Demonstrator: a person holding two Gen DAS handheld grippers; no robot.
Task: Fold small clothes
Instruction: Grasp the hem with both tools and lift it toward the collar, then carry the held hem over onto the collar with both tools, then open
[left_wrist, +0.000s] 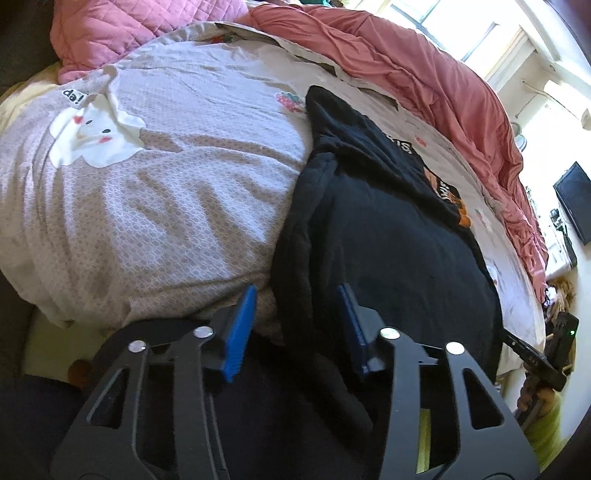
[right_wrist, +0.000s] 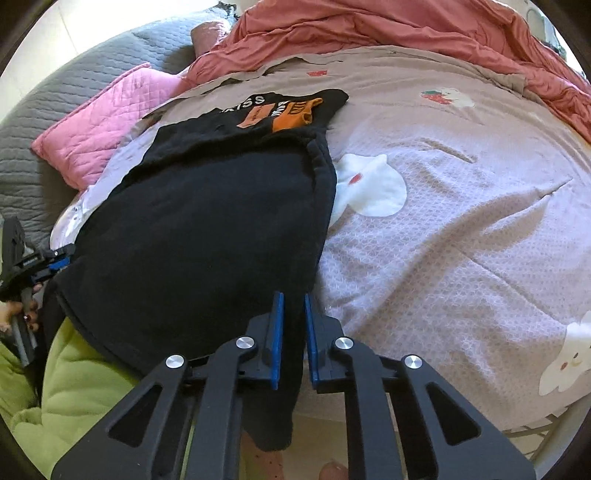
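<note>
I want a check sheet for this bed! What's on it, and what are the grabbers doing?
Surface: bed cover, beige with cartoon prints, wrinkled.
Job's things: black shirt spread flat, near edge hanging off the bed.
Clutter: pink pillow, red blanket, green cloth.
Grippers: right gripper shut on the shirt's near edge; left gripper straddles the shirt's edge, pads not seen pressing.
Cables: nothing seen.
Surroundings: window, wall screen.
</note>
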